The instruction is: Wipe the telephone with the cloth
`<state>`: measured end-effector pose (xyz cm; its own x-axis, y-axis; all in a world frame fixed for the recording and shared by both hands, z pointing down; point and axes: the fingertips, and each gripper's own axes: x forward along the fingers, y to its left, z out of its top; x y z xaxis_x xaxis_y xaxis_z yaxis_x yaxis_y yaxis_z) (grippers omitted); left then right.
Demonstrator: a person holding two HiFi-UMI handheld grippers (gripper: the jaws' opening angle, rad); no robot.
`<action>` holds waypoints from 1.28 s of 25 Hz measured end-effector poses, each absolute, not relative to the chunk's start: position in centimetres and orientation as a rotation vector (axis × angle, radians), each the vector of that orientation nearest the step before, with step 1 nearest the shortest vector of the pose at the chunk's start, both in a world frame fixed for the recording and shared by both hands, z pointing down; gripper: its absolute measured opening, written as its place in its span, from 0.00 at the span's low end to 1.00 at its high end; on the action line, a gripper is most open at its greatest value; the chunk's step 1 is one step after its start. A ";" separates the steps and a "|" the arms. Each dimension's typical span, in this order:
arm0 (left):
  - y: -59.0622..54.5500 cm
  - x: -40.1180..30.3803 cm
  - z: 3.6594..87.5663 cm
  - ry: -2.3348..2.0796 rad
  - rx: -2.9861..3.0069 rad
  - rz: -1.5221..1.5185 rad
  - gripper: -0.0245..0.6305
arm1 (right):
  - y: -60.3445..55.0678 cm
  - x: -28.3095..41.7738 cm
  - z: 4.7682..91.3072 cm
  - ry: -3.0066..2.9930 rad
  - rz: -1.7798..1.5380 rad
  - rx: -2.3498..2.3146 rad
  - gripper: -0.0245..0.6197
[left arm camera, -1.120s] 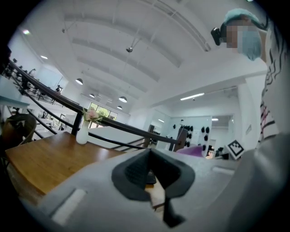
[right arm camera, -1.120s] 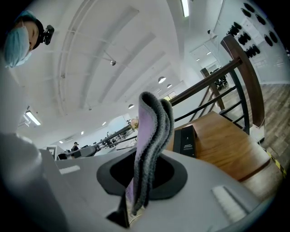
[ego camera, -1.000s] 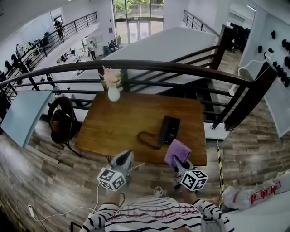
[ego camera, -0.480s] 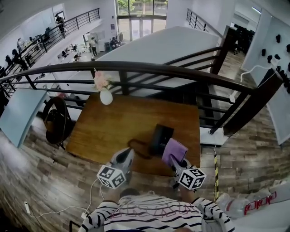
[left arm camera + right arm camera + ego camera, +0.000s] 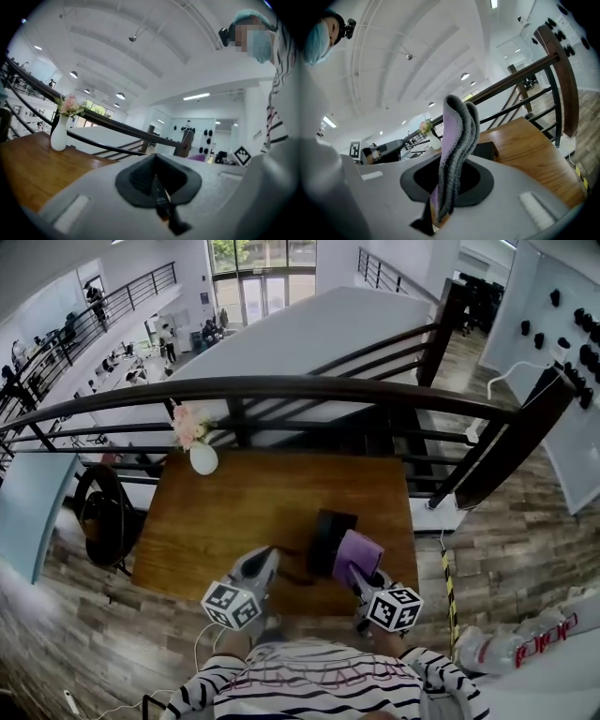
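Black telephone (image 5: pixel 330 538) on the wooden table (image 5: pixel 244 512), near its front edge. Where do we place the cloth?

We see the purple cloth (image 5: pixel 359 557) at the telephone's near right side, overlapping its edge from the head view. Whether the two touch, we cannot tell.

And what holds it?

The right gripper (image 5: pixel 364 576) does. In its own view, the jaws of the right gripper (image 5: pixel 439 208) pinch the folded cloth (image 5: pixel 457 154), which stands up between them in lilac and grey layers, with the telephone (image 5: pixel 485 151) a dark block behind it.

What do we say of the other tool?

The left gripper (image 5: pixel 263 562) sits over the table's front edge, just left of the telephone, beside a dark loop of cord (image 5: pixel 292 568). In the left gripper view the jaws of the left gripper (image 5: pixel 161 201) are pressed together with nothing between them.

Anything further out?

A white vase (image 5: pixel 202 458) of pink flowers stands at the table's far left corner, well apart from the telephone. A dark railing (image 5: pixel 281 387) curves behind the table, and our wearer's striped shirt (image 5: pixel 319 685) fills the bottom of the head view.
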<state>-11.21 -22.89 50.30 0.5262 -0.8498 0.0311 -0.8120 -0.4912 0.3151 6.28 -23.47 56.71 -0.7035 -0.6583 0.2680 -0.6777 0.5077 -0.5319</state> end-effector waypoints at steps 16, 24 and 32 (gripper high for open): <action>-30.7 -17.7 49.6 -1.236 2.571 -0.166 0.03 | -32.3 -3.0 60.5 -2.570 0.950 1.230 0.12; -32.2 -18.2 50.8 -1.186 2.556 -0.164 0.03 | -36.7 -5.6 65.3 -2.452 0.959 1.206 0.12; -32.6 -18.7 51.2 -1.199 2.525 -0.185 0.03 | -38.8 -5.4 67.5 -2.349 0.938 1.205 0.12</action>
<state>-18.67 -32.62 51.23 0.6355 -0.7716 0.0273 -0.7276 -0.5867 0.3554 -5.44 -38.78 67.52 -0.5835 -0.5890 0.5591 -0.8121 0.4227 -0.4022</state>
